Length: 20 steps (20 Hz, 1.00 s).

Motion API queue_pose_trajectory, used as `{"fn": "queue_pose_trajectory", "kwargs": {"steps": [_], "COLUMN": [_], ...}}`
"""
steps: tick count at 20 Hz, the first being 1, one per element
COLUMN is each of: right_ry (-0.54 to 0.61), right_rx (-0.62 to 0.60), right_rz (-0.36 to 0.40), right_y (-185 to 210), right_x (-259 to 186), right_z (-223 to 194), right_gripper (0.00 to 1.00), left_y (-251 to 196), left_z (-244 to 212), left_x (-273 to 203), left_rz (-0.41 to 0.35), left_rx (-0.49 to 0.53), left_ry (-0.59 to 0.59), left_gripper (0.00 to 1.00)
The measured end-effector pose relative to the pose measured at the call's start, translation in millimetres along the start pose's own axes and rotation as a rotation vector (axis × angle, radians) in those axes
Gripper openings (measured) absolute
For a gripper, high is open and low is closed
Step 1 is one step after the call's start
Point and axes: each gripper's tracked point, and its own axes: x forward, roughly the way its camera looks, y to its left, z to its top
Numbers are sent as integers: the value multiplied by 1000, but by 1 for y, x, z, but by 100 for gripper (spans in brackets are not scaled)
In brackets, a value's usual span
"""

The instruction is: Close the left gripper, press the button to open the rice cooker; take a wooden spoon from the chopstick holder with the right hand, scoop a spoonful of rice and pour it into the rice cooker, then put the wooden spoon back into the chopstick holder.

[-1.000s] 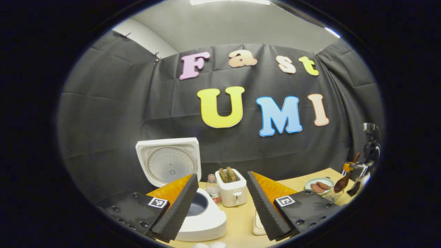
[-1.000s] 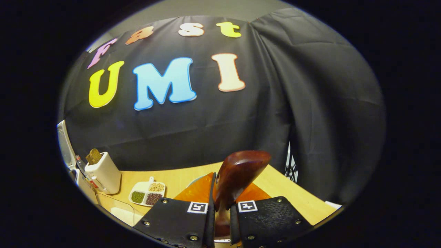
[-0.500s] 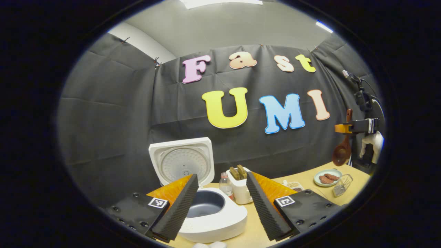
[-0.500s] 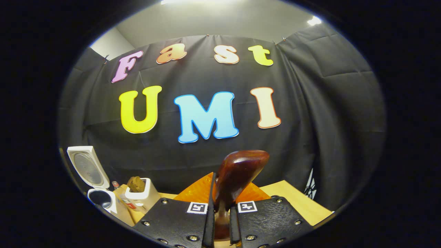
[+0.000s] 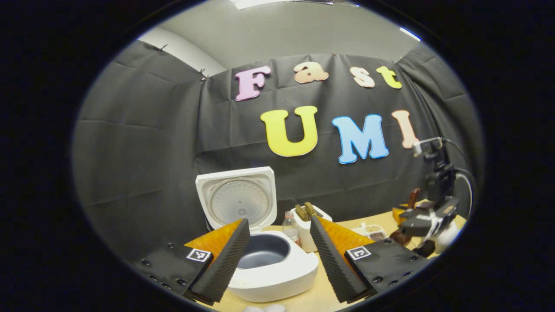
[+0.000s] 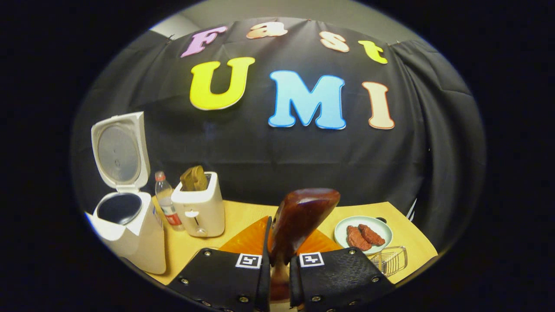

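The white rice cooker [image 5: 277, 268] stands open, lid [image 5: 236, 201] upright, dark inner pot empty. My left gripper [image 5: 279, 221] hovers over its front, open, with nothing between the fingers. My right gripper [image 6: 282, 236] is shut on the handle of the dark wooden spoon [image 6: 303, 212], whose bowl points up and forward. From the right gripper view the cooker [image 6: 130, 234] sits at far left. In the left gripper view the right gripper [image 5: 422, 221] hangs low at far right, the spoon [image 5: 396, 237] under it, beside a divided grain dish [image 5: 373, 232].
A white toaster [image 6: 199, 210] with toast and a small water bottle [image 6: 165, 200] stand right of the cooker. A plate of meat pieces [image 6: 363, 234] and a wire basket [image 6: 390, 260] lie at the right of the wooden table [image 6: 243, 216]. A gloved hand [image 5: 446, 232] holds the right gripper.
The right gripper, still holding the spoon, came down from high in the air to just above the table and tilted toward it. The left gripper drifted slightly; the cooker sits more central.
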Motion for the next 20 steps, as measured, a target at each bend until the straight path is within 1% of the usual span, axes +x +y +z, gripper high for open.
{"fn": "queue_pose_trajectory", "kwargs": {"steps": [3,4,5,6,8,9,10,13,14,15,17,20], "right_ry": [31,44,66,74,57,71,89,114,127,133,151,178], "right_rx": [-120,-155,-196,-219,-258,-242,-214,-161,-128,-91,-23,122], "right_rz": [-19,-25,-34,-32,-20,-3,13,36,49,56,70,101], "right_y": [6,7,7,8,15,21,26,37,42,45,52,62], "right_x": [8,11,12,15,17,17,18,16,17,17,16,13], "right_z": [-34,-44,-54,-61,-63,-66,-72,-75,-77,-77,-78,-80], "right_gripper": [17,17,17,17,18,18,18,18,18,18,18,18], "left_y": [3,5,6,6,7,8,10,16,17,19,20,23], "left_z": [-2,-3,-4,-7,-12,-13,-14,-16,-16,-16,-18,-22], "left_x": [0,-1,-1,-2,-4,-3,-4,-2,-3,-3,-2,-3], "left_rz": [6,10,11,12,11,15,16,27,29,33,35,39], "left_rx": [9,17,24,30,34,31,24,17,16,18,19,18], "left_ry": [2,2,5,7,18,25,30,38,35,35,41,50], "left_gripper": [99,98,99,99,99,99,96,99,98,99,99,99]}}
